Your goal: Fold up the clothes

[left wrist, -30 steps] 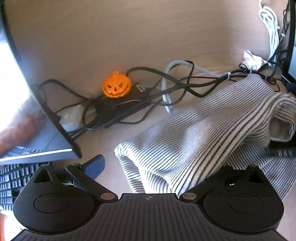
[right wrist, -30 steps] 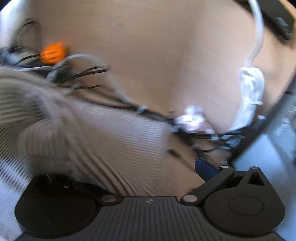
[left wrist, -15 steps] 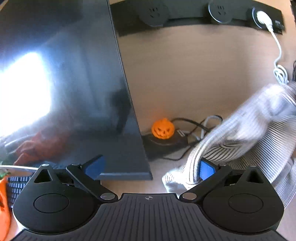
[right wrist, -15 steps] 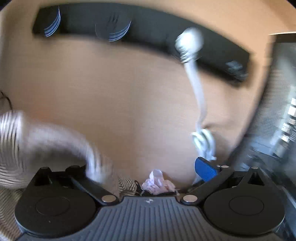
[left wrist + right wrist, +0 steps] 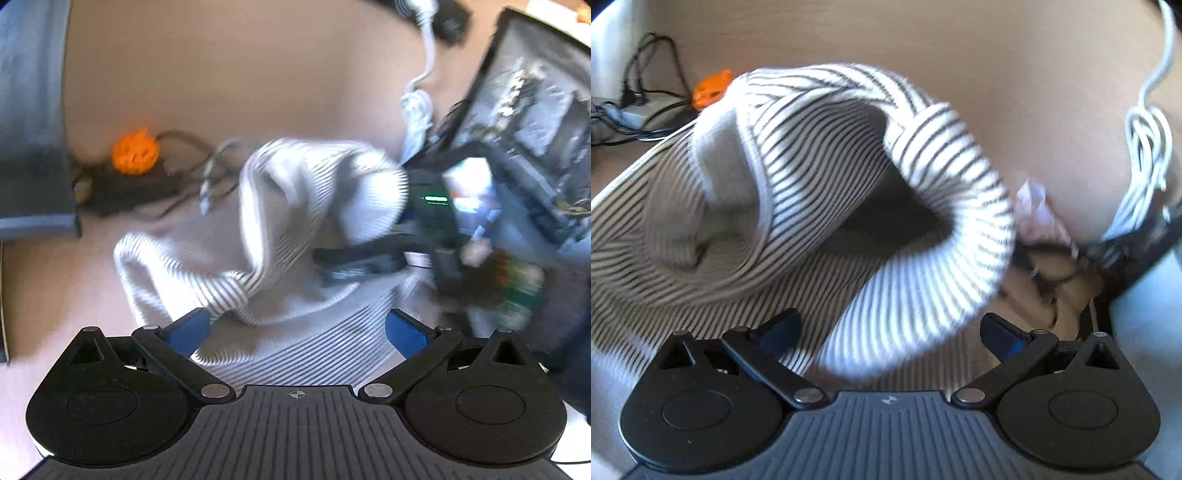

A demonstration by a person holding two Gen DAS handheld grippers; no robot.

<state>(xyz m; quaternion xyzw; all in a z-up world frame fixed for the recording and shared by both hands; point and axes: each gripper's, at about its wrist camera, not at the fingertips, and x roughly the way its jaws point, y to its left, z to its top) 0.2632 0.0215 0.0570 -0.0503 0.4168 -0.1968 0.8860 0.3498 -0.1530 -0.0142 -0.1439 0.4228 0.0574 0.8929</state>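
A striped top lies bunched on a wooden desk, part of it raised in a loose arch between the two grippers. The left gripper sits low over the near hem with its blue pads spread wide, cloth lying between them but not pinched. The right gripper is likewise spread, a rolled striped edge curling just ahead of its pads; nothing is clamped there either. The fabric's lifted, tunnel-like shape suggests it is mid-fall or mid-toss, released so it can be laid out before a fold, though that is a judgement.

The garment sits at the desk's middle, near a tangle of cables and an orange pumpkin toy on a black box; a white cord hangs coiled at the right, with crumpled paper just beside the cloth.

Motion blur smears much of the left view: the right gripper's body and the hand behind it show only as dark streaks with a green light. A monitor is cut off at left and an open computer case at right. Which part of the top is sleeve, collar or hem cannot be told, and the hollow under the arch is in shadow
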